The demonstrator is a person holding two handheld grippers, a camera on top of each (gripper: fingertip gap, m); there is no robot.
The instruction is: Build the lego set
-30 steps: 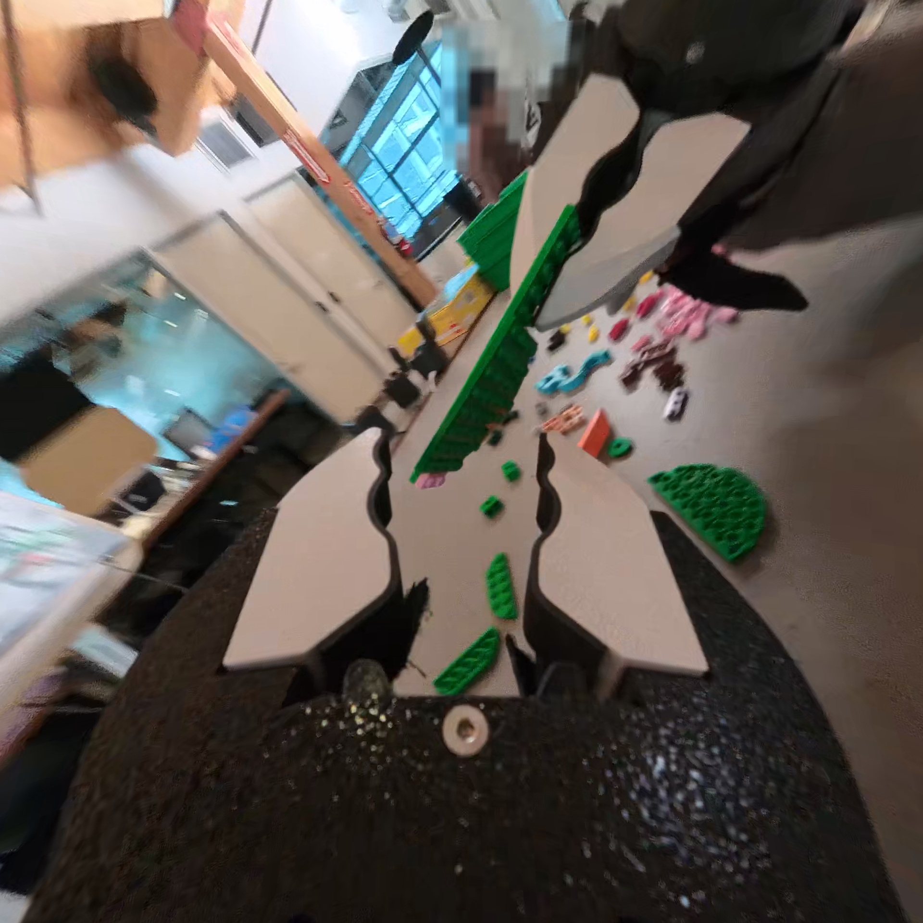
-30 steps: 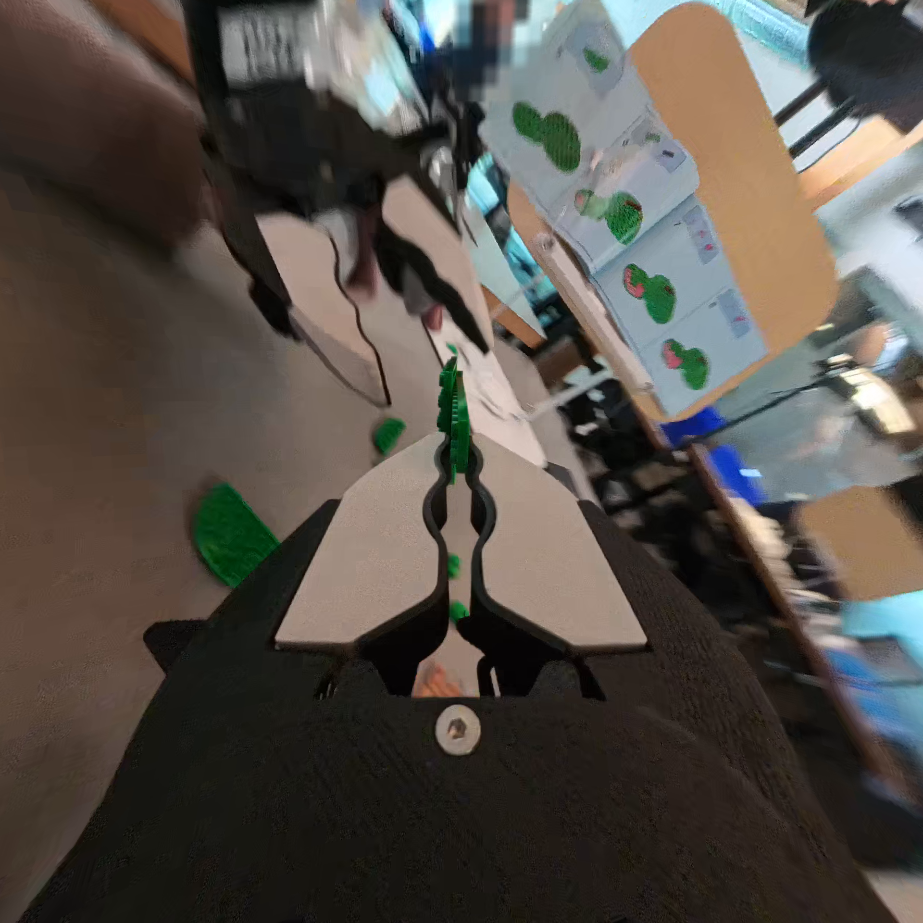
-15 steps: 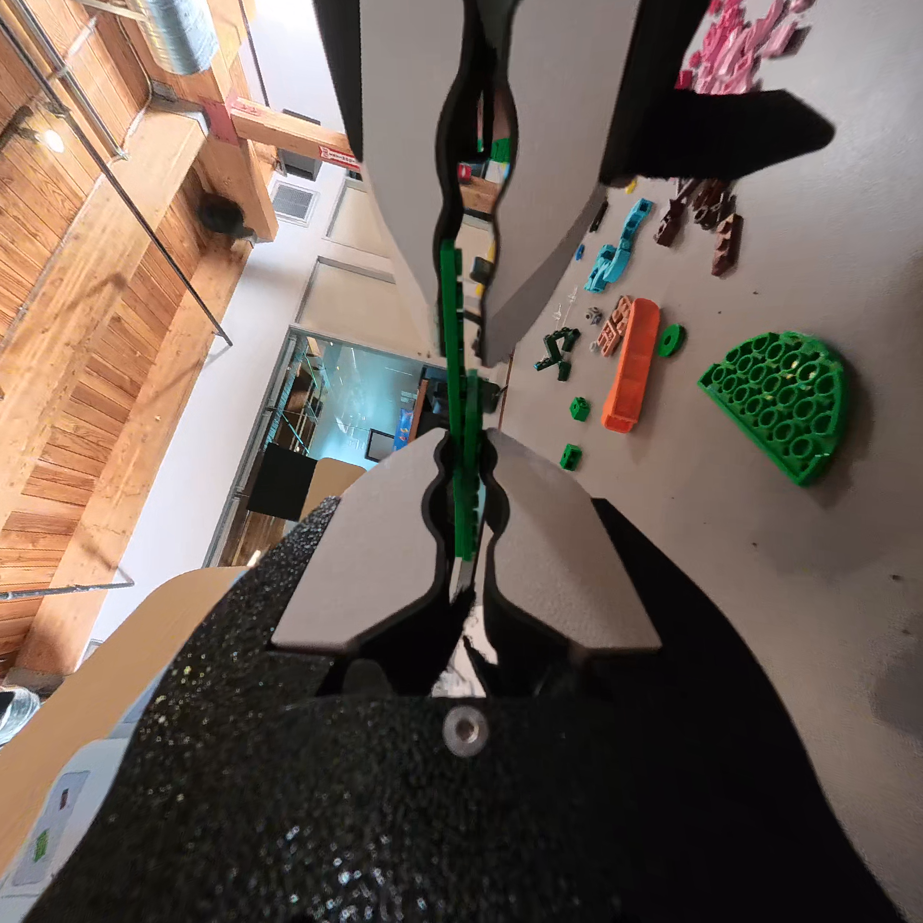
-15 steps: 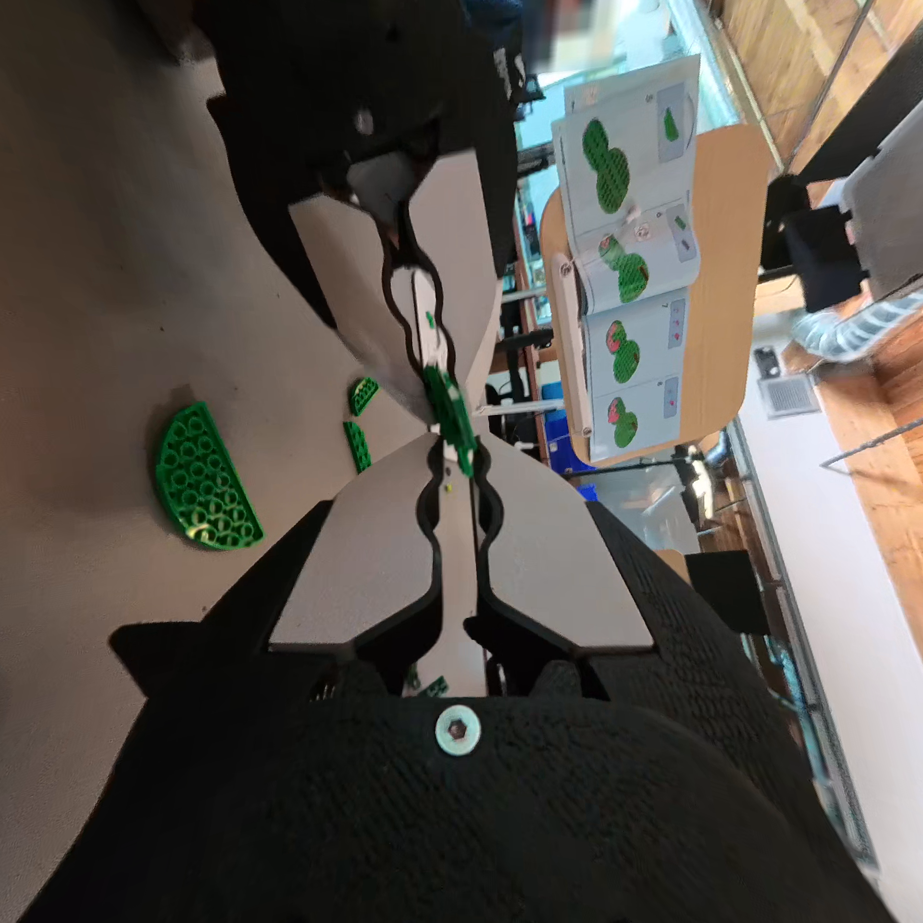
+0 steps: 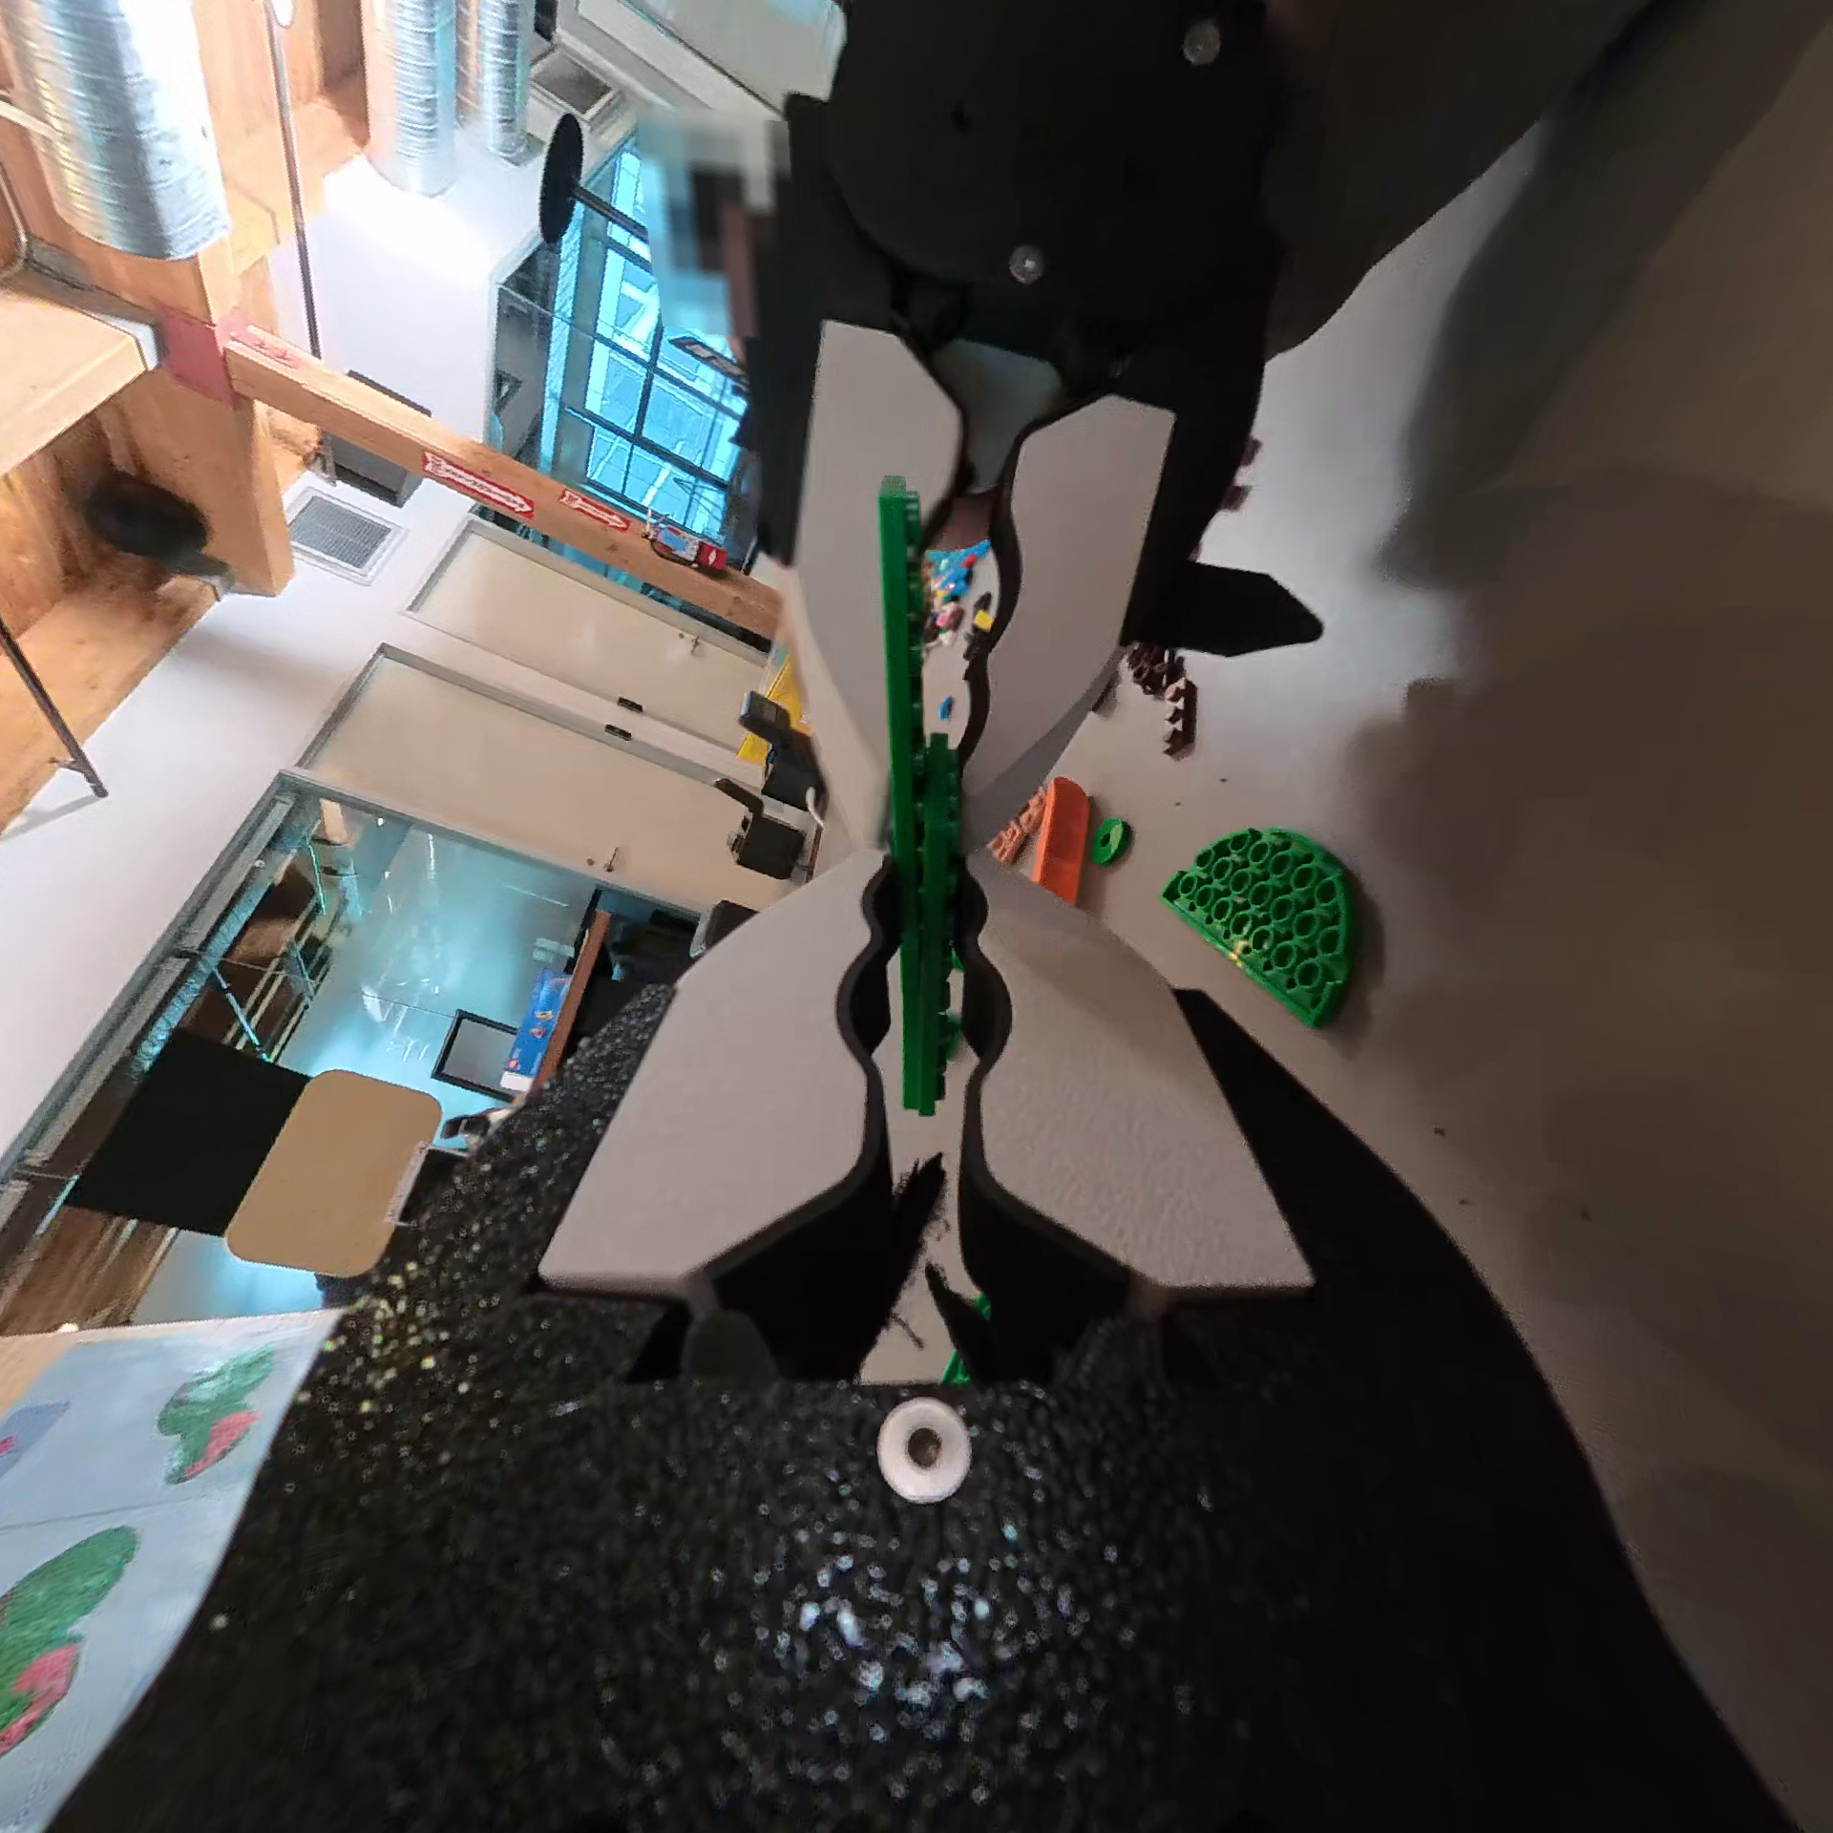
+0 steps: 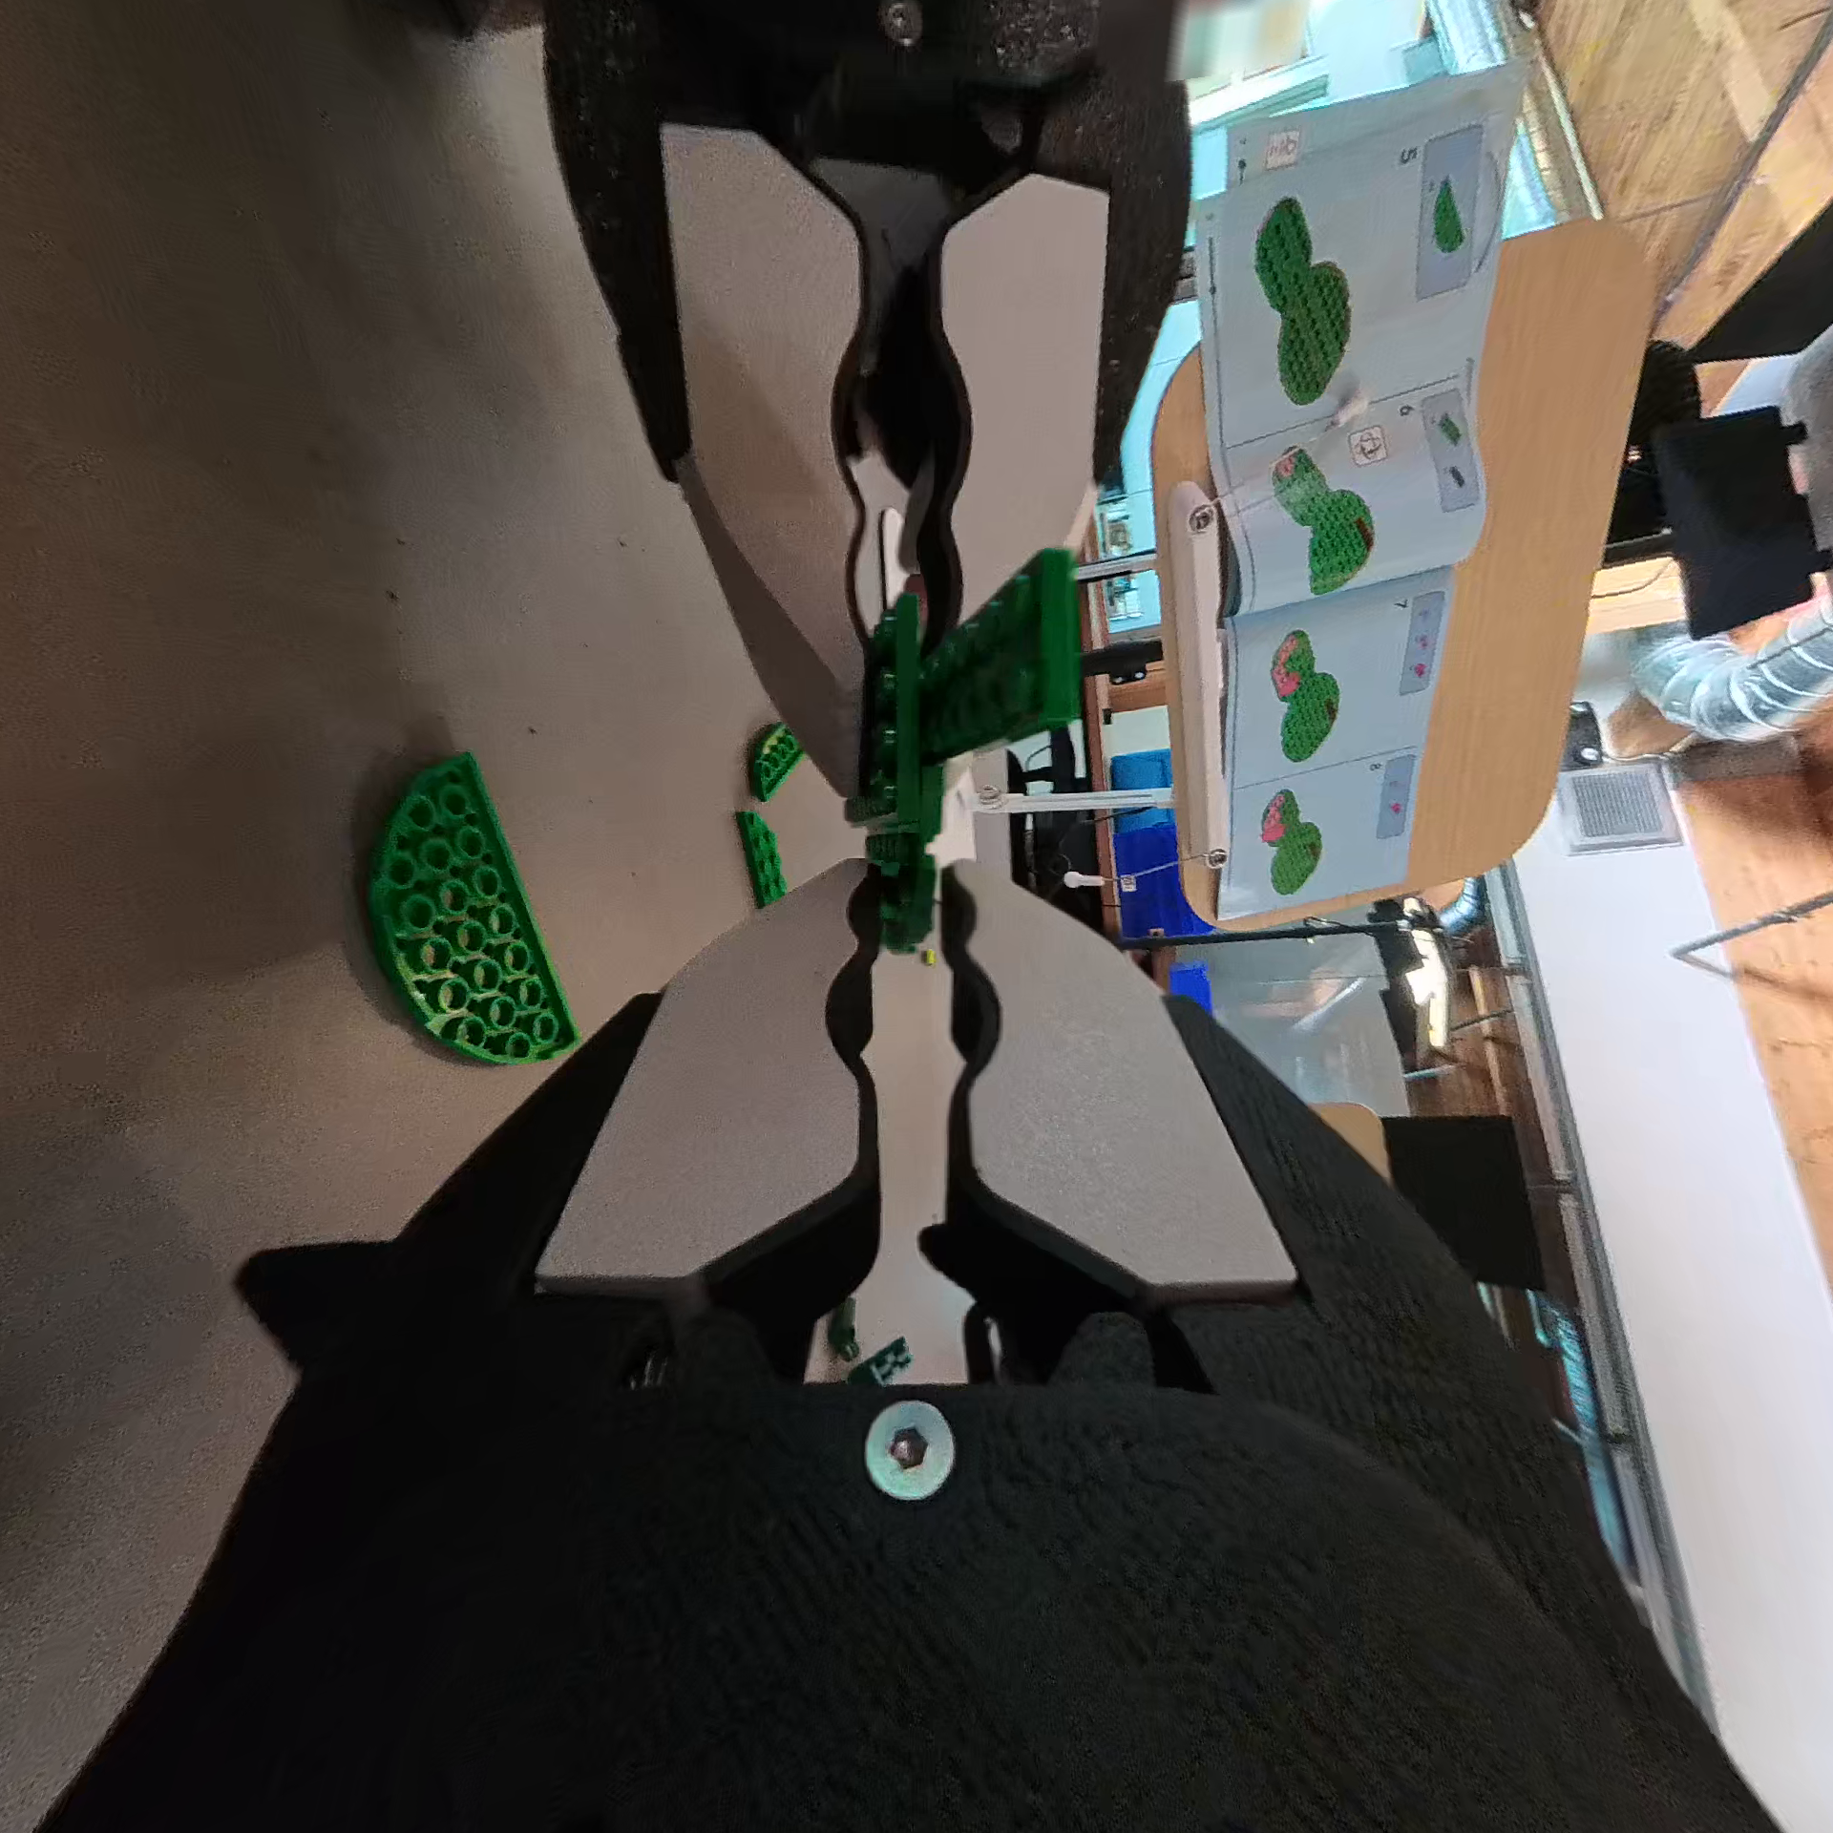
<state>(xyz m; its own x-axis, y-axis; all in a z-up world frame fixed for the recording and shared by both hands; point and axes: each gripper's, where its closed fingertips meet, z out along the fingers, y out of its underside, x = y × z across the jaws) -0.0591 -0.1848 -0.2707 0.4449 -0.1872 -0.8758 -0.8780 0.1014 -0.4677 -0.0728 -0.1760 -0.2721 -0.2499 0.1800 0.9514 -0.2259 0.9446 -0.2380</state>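
Observation:
A stack of green Lego plates (image 5: 917, 754) is held edge-on in the air between both grippers. My left gripper (image 5: 927, 878) is shut on one end of it. My right gripper (image 6: 905, 878) faces it tip to tip and is shut on the other end of the stack (image 6: 898, 774). One green plate (image 6: 1002, 665) sticks out sideways at an angle. In the left wrist view the right gripper (image 5: 927, 838) comes in from above, and the plate lies along one of its fingers (image 5: 853, 595).
On the grey table (image 6: 248, 397) lie a green half-round plate (image 6: 461, 913), bottom up, and two small green wedge plates (image 6: 774, 759). An orange piece (image 5: 1059, 838), a green round piece (image 5: 1111, 841) and brown pieces (image 5: 1175, 694) lie farther off. An open instruction booklet (image 6: 1329, 516) stands on a holder. Less than 4 cm separates the two grippers' tips.
A second ago my left gripper was open and apart from the plates. It has closed on the green plate stack that the right gripper holds. Both grippers have turned together.

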